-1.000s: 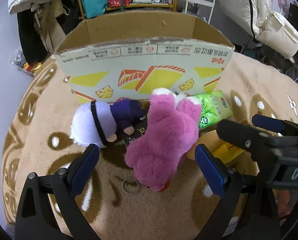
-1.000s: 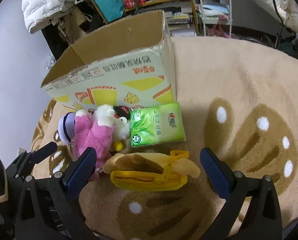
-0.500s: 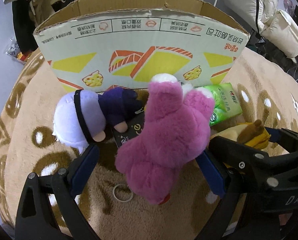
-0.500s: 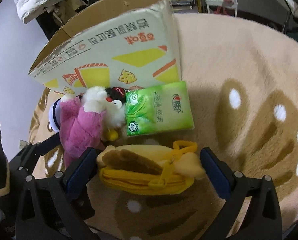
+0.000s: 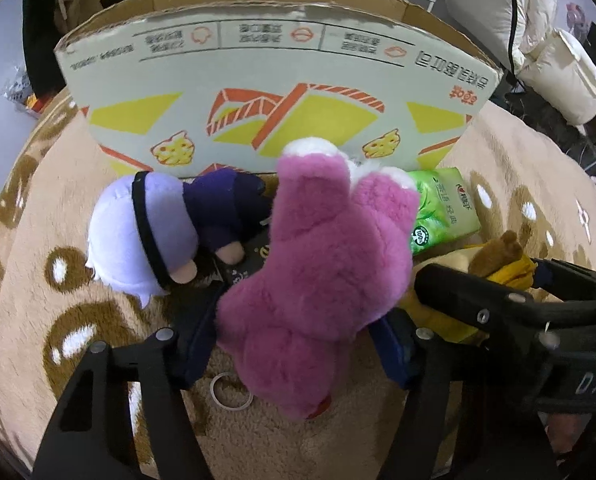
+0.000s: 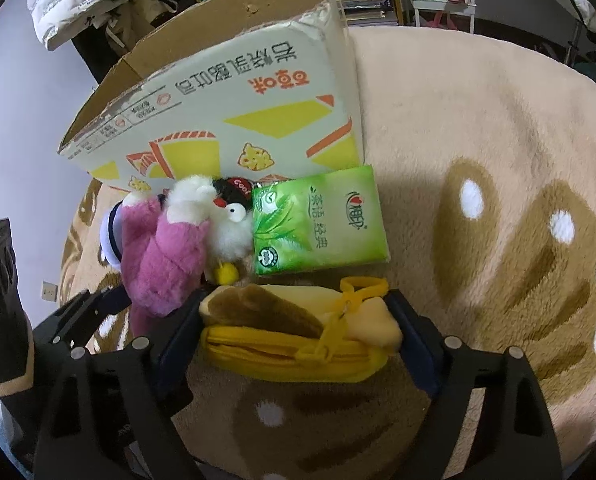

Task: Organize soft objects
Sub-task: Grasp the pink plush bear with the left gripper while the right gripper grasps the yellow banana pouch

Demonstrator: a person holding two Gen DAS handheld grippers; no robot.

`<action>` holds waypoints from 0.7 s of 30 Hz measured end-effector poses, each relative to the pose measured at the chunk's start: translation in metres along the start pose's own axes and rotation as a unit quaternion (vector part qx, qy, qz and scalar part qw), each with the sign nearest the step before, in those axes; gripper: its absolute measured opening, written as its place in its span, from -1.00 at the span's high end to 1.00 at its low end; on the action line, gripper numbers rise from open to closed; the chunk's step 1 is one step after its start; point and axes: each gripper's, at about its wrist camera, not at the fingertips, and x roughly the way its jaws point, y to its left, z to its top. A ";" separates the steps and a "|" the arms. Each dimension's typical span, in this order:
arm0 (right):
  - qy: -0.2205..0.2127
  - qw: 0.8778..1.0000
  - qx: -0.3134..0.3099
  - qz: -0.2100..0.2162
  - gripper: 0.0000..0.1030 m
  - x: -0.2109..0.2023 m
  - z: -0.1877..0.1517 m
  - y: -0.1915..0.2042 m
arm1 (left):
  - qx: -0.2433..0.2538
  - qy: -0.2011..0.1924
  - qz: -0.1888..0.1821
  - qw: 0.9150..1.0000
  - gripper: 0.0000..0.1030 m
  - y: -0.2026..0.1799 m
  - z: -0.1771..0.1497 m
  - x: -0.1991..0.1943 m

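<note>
My left gripper (image 5: pixel 298 344) has closed on the pink plush toy (image 5: pixel 321 264), its blue pads pressing both sides of the toy's lower body on the rug. My right gripper (image 6: pixel 298 344) has its pads against both ends of the yellow plush pouch (image 6: pixel 298 340). A lilac-and-purple doll (image 5: pixel 158 232) lies left of the pink toy. A white penguin plush (image 6: pixel 226 224) and a green tissue pack (image 6: pixel 317 224) lie against the cardboard box (image 5: pixel 274 92). The pink toy also shows in the right wrist view (image 6: pixel 162 256).
The open cardboard box (image 6: pixel 238 100) stands just behind the toys on a beige patterned rug (image 6: pixel 497 160). A small metal ring (image 5: pixel 230 392) lies on the rug under the pink toy. Shelves, jackets and a trolley stand farther back.
Both grippers moved forward and down onto the toys and narrowed. The left jaws closed around the pink plush and the right jaws closed around the yellow pouch.
</note>
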 end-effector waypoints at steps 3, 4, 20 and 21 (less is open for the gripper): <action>-0.005 1.000 0.002 0.001 -0.77 -0.003 0.002 -0.003 | -0.010 0.003 0.000 1.000 -0.24 0.007 -0.002 -0.004; -0.007 1.000 0.001 -0.001 -0.76 -0.004 0.002 -0.003 | -0.009 0.001 0.004 1.000 -0.24 0.007 -0.002 -0.006; -0.123 0.992 -0.025 0.008 -0.76 -0.057 0.012 0.006 | -0.035 -0.104 0.060 0.992 -0.24 0.013 -0.013 -0.068; -0.137 0.990 -0.031 0.015 -0.76 -0.064 0.013 0.008 | -0.035 -0.111 0.065 0.991 -0.24 0.011 -0.012 -0.071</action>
